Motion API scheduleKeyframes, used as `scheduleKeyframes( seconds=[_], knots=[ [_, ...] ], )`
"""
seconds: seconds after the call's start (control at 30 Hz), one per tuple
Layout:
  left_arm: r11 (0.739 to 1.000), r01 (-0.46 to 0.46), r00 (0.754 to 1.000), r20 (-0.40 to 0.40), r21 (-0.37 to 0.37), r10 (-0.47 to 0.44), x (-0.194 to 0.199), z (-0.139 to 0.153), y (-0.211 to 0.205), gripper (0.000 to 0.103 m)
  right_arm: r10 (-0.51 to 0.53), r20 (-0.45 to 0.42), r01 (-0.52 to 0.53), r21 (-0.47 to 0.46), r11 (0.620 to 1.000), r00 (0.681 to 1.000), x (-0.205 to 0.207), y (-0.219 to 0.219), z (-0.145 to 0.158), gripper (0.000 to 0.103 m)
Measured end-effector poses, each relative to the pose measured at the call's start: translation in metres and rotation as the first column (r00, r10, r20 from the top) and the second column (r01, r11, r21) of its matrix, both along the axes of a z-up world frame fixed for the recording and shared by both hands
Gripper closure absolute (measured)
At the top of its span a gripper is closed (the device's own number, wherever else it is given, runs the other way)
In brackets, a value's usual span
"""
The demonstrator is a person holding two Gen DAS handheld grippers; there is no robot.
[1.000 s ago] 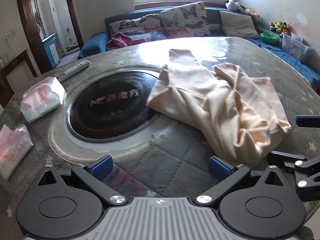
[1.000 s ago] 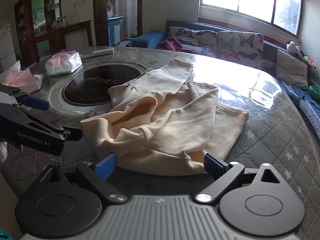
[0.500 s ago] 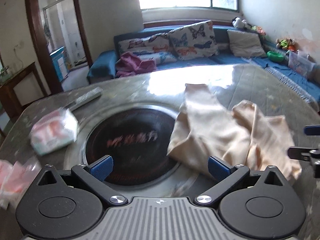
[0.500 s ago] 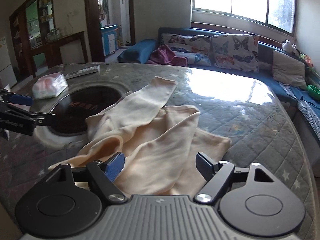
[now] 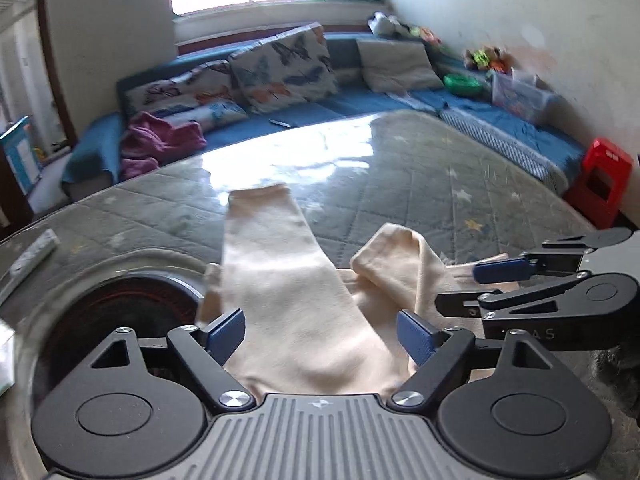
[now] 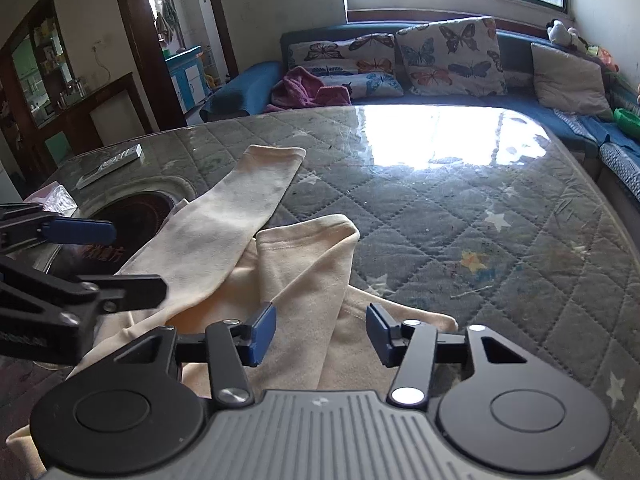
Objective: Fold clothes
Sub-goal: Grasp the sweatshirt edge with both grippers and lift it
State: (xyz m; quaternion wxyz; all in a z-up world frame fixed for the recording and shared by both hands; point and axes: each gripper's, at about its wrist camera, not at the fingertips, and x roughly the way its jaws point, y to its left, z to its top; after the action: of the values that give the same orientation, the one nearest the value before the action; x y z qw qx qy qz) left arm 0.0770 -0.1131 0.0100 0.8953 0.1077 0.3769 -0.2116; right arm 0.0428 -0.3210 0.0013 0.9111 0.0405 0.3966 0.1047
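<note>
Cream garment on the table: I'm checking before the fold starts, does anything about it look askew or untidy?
Yes. The cream garment lies crumpled; one leg stretches out flat while the other is doubled over itself.

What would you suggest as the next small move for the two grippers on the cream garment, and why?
Probably let both sets of jaws finish closing on the cloth. The left gripper and right gripper each straddle the near edge of the garment, jaws closing with fabric between the pads but not yet pinched. It lies crumpled on the table, so a firm grip should come before any lifting or spreading.
</note>
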Motion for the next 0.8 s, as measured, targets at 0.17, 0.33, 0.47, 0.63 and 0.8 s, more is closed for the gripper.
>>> scheduleKeyframes(
  seconds=[0.17,0.33,0.47,0.63,0.8],
  knots=[
    [0.999,0.039,0.998,-0.057,0.02,-0.038,0.015,-0.017,-0.009,0.038,0.016,-0.017,-0.015,0.036,0.999,1.0,0.008,-0.001,-0.008,0.069],
    [0.999,0.042,0.994,-0.105,0.013,-0.04,0.026,-0.031,-0.002,0.068,0.018,-0.011,-0.018,0.043,0.999,1.0,0.009,-0.002,-0.008,0.083],
    [0.999,0.045,0.995,-0.092,-0.02,-0.047,0.022,-0.026,0.009,0.096,0.005,0.013,-0.006,0.039,0.999,1.0,0.004,-0.004,-0.004,0.096],
    [0.997,-0.005,0.998,-0.067,-0.08,-0.001,0.013,-0.015,0.03,0.1,-0.023,0.073,0.022,0.018,1.0,0.997,-0.013,-0.006,0.009,0.099],
    [0.989,-0.068,0.998,-0.025,-0.135,0.065,-0.007,0.005,0.066,0.1,-0.07,0.136,0.071,-0.002,0.997,0.988,-0.038,-0.017,0.03,0.099]
  ],
)
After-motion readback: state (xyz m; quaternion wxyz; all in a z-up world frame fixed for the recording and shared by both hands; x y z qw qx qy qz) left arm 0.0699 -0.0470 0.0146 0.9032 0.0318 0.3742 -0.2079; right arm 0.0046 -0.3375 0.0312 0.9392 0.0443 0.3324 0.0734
